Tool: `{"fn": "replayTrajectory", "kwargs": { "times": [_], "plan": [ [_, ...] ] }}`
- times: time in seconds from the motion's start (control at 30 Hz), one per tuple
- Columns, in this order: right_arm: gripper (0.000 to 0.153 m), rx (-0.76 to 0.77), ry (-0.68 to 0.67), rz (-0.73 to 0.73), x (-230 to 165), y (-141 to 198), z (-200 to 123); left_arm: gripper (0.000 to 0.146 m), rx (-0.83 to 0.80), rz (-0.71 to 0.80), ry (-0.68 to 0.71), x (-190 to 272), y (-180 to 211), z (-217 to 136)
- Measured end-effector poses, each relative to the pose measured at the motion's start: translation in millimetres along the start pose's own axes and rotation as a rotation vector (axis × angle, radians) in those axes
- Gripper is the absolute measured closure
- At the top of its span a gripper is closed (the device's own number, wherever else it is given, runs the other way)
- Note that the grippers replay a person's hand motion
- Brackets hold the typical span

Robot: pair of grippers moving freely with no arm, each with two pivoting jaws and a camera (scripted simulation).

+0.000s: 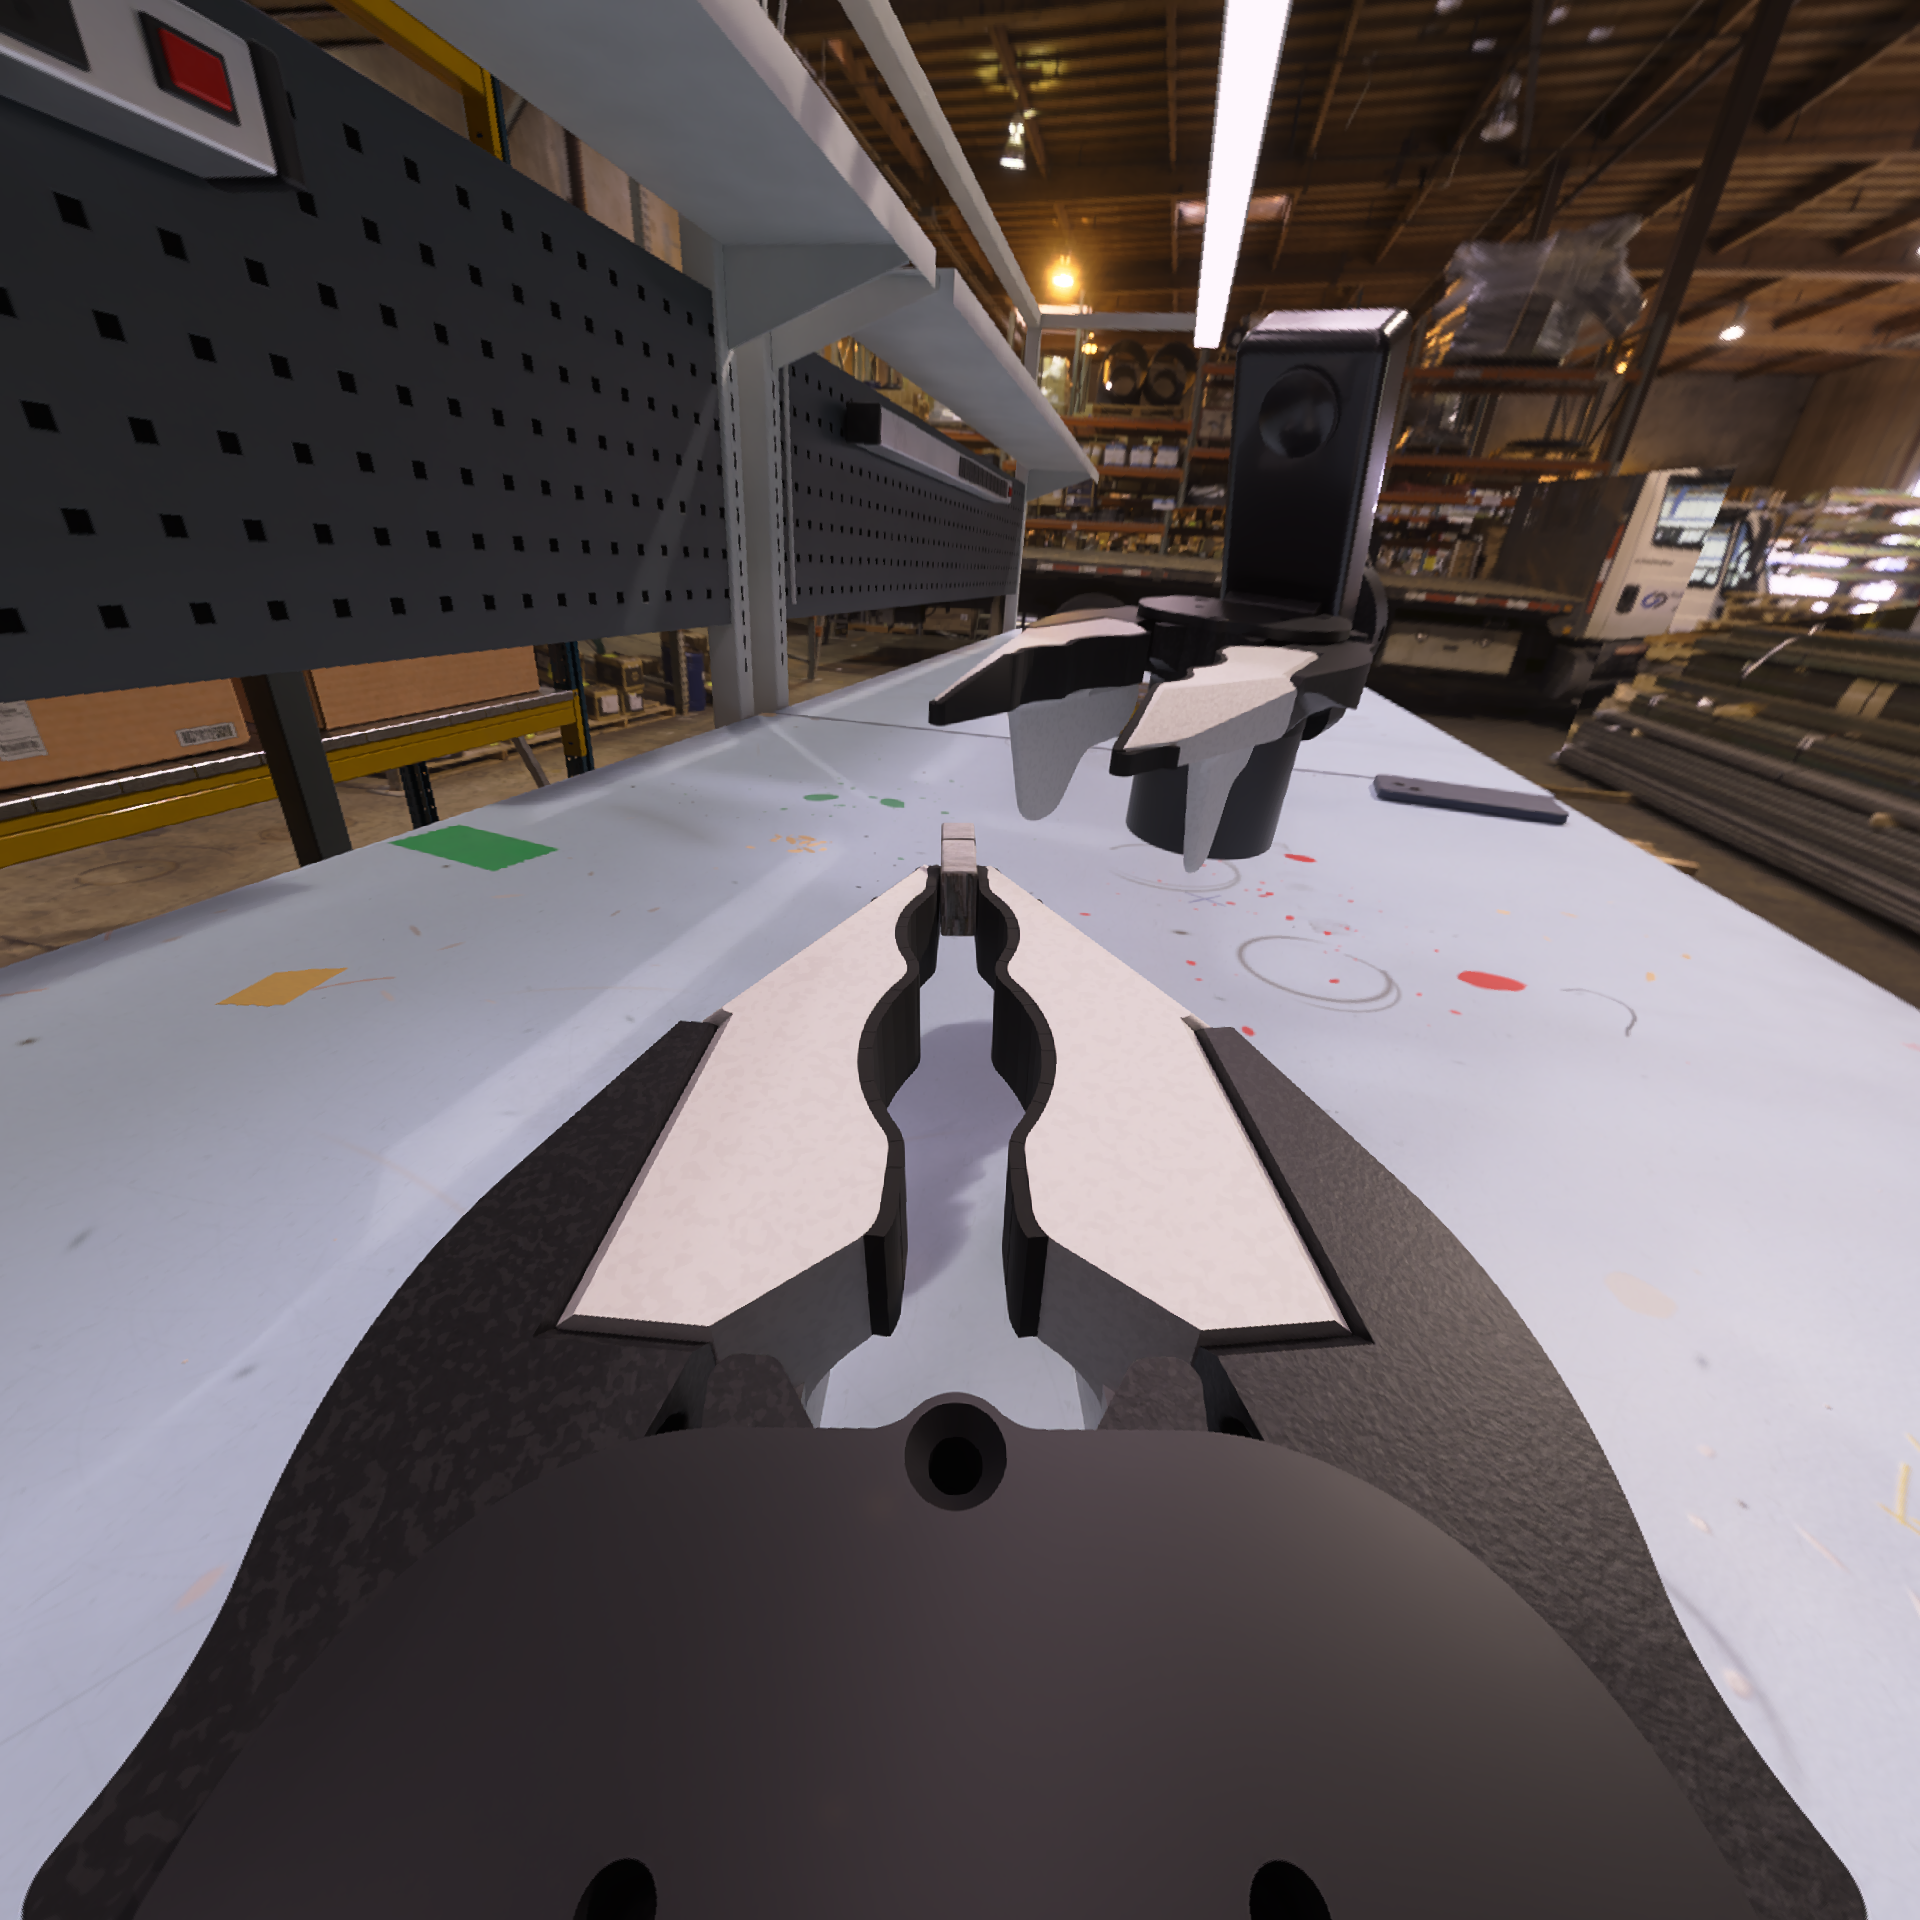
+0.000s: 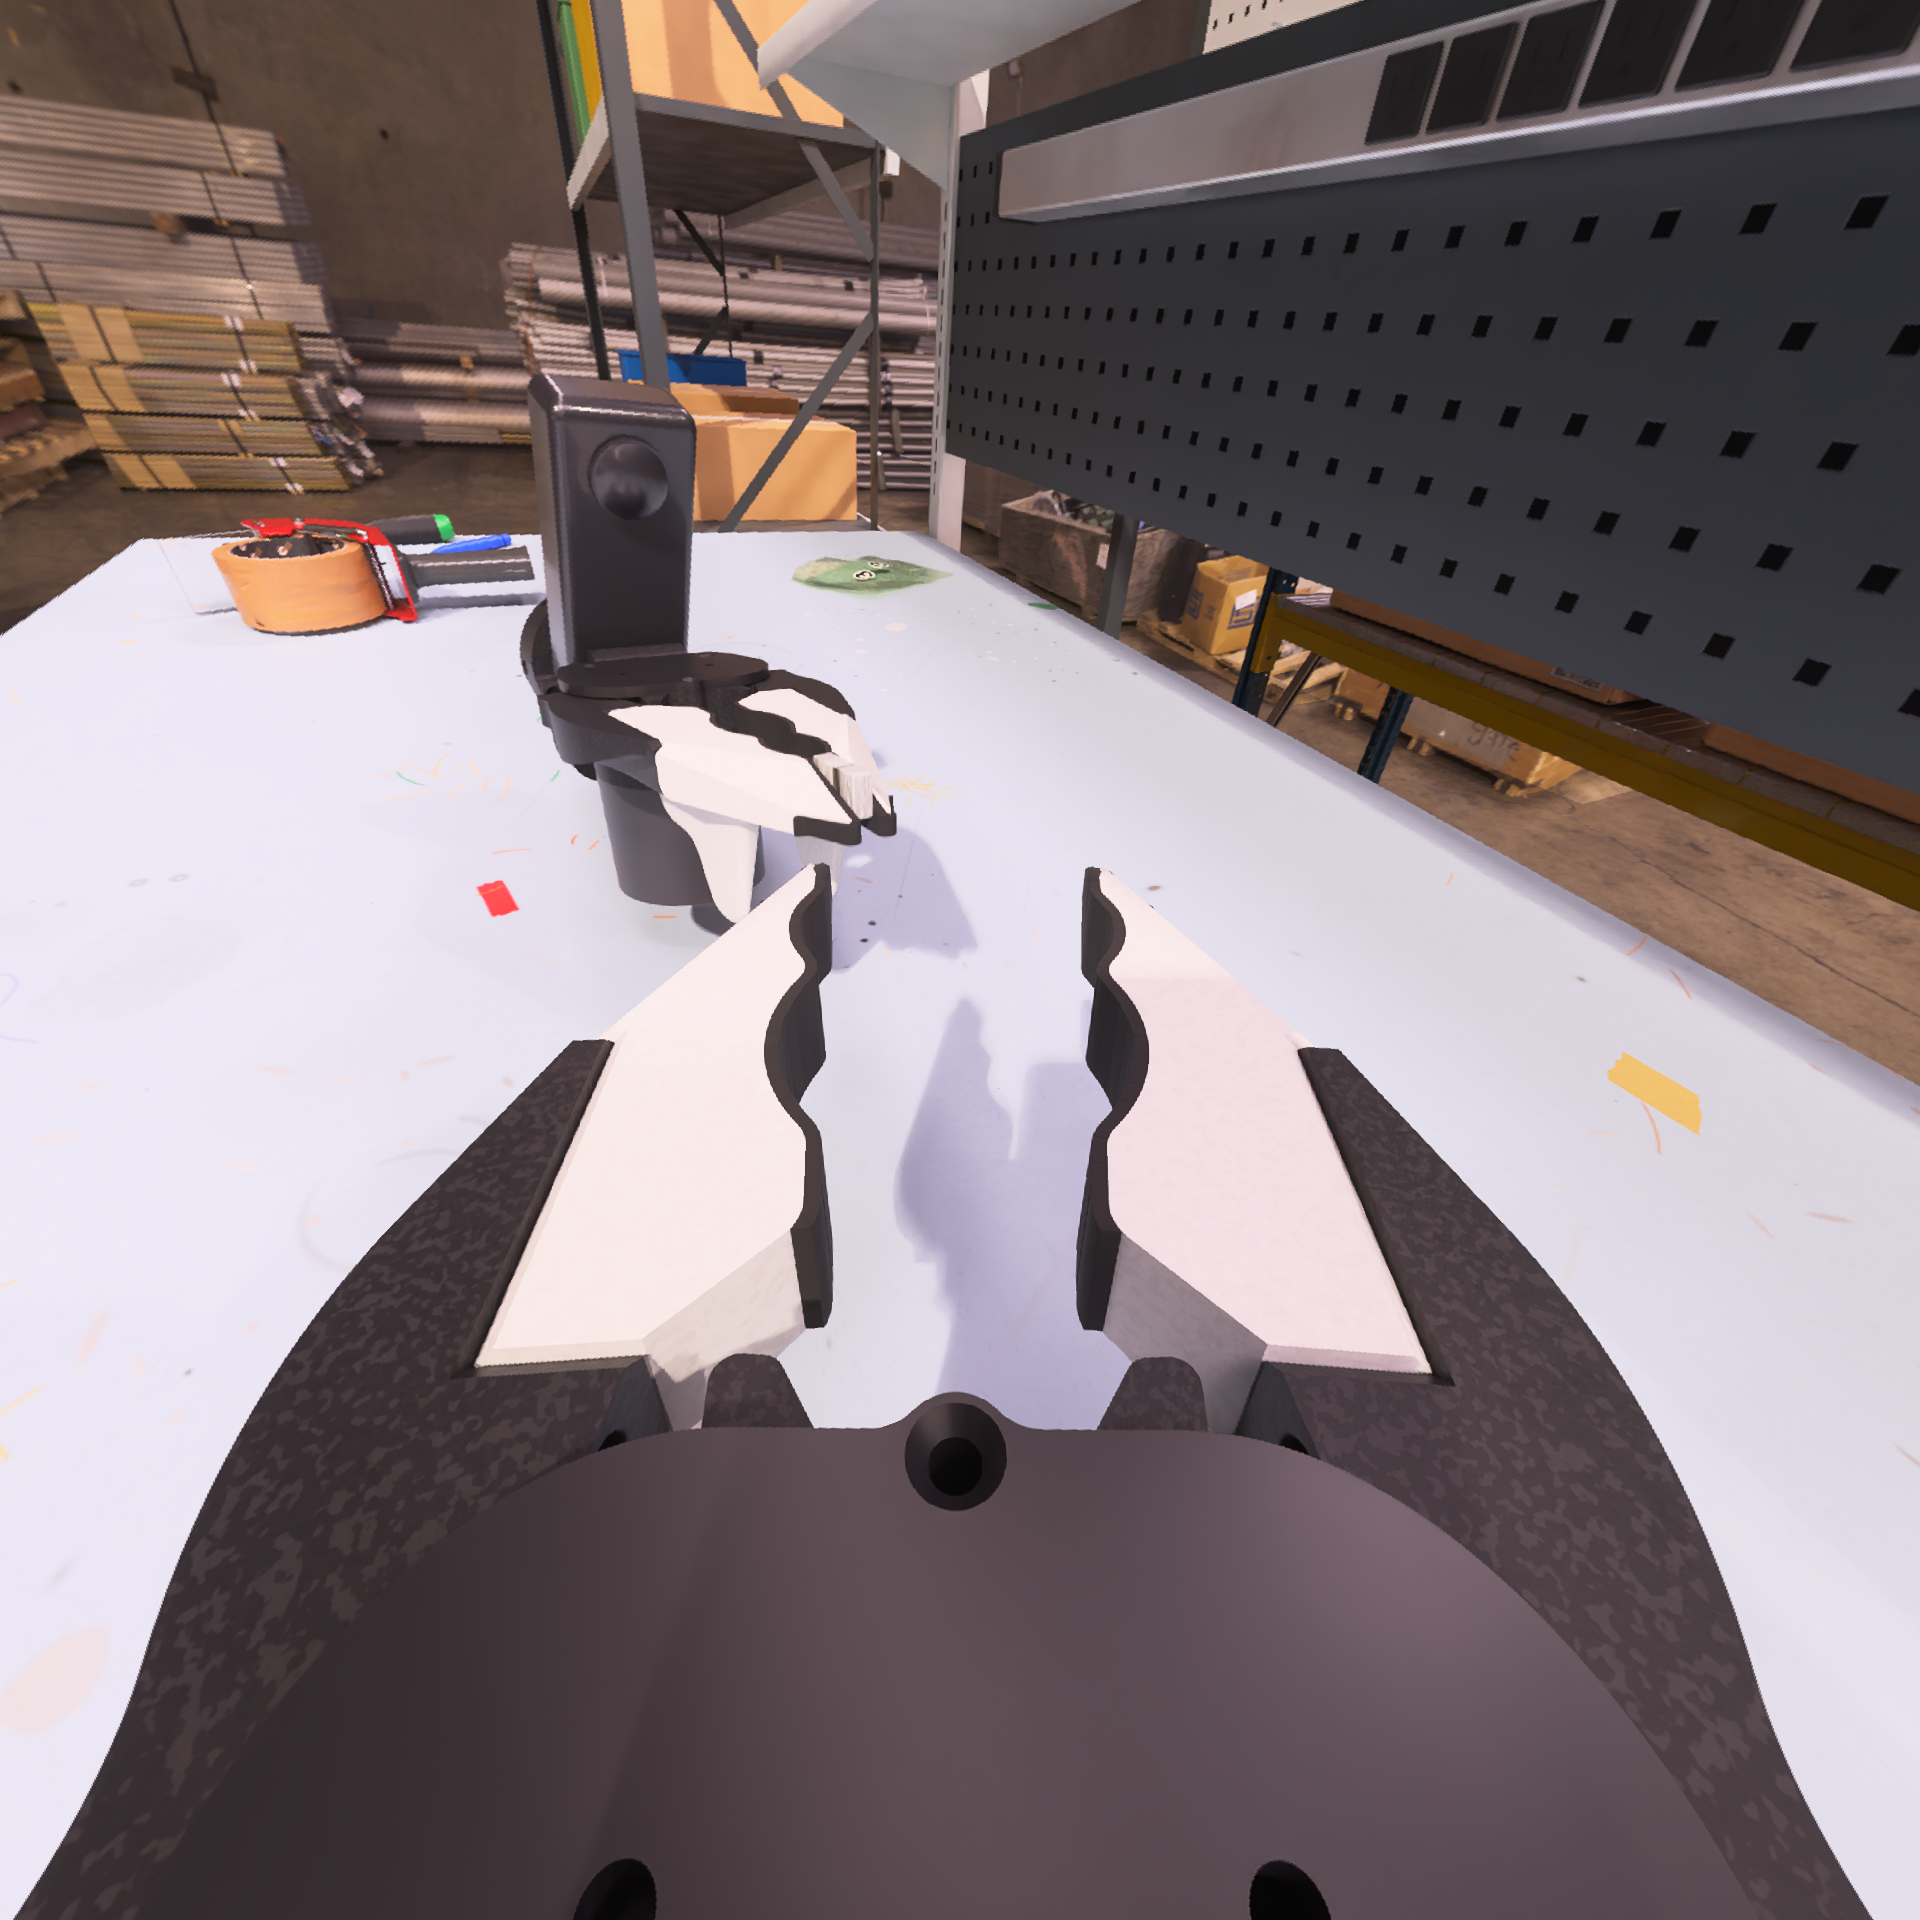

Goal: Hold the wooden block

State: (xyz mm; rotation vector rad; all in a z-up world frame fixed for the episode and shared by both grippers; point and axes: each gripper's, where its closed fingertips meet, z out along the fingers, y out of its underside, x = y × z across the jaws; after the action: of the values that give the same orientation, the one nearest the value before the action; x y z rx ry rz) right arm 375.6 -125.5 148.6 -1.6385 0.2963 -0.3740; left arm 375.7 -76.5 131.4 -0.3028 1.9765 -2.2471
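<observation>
My left gripper [image 1: 957,883] is shut on a small pale wooden block [image 1: 958,868], pinched between its fingertips above the light blue table [image 1: 416,1091]. The block sticks up a little past the tips. In the right wrist view the same left gripper [image 2: 847,805] shows ahead and to the left, with the block [image 2: 844,781] between its tips. My right gripper [image 2: 956,904] is open and empty, with only table between its fingers. It also shows in the left wrist view [image 1: 1112,748], hovering beyond the block with its fingers spread.
A dark pegboard wall [image 1: 364,436] with a shelf runs along one long side of the table. A dark flat phone [image 1: 1470,798] lies behind the right gripper. A tape dispenser [image 2: 307,577], pens [image 2: 457,540] and a green cloth [image 2: 868,571] lie at the far end.
</observation>
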Motion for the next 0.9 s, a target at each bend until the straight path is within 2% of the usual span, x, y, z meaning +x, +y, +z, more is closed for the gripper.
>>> {"fn": "replayTrajectory", "kwargs": {
  "times": [0.33, 0.53, 0.73, 0.9],
  "plan": [
    [0.101, -0.011, 0.003, -0.014, -3, 1, 2, 0.141, 0.011, 0.020, 0.002, 2, -1, 0],
    [0.088, 0.065, -0.031, 0.130, 7, -9, -3, 0.141, -0.004, 0.040, 0.029, 8, 1, 3],
    [0.087, 0.037, 0.010, -0.028, -6, -11, 0, 0.141, -0.050, 0.055, 0.011, 8, 6, 6],
    [0.086, 0.032, -0.002, -0.015, -8, -10, 2, 0.141, -0.069, 0.062, 0.001, 8, 8, 7]
  ]
}}
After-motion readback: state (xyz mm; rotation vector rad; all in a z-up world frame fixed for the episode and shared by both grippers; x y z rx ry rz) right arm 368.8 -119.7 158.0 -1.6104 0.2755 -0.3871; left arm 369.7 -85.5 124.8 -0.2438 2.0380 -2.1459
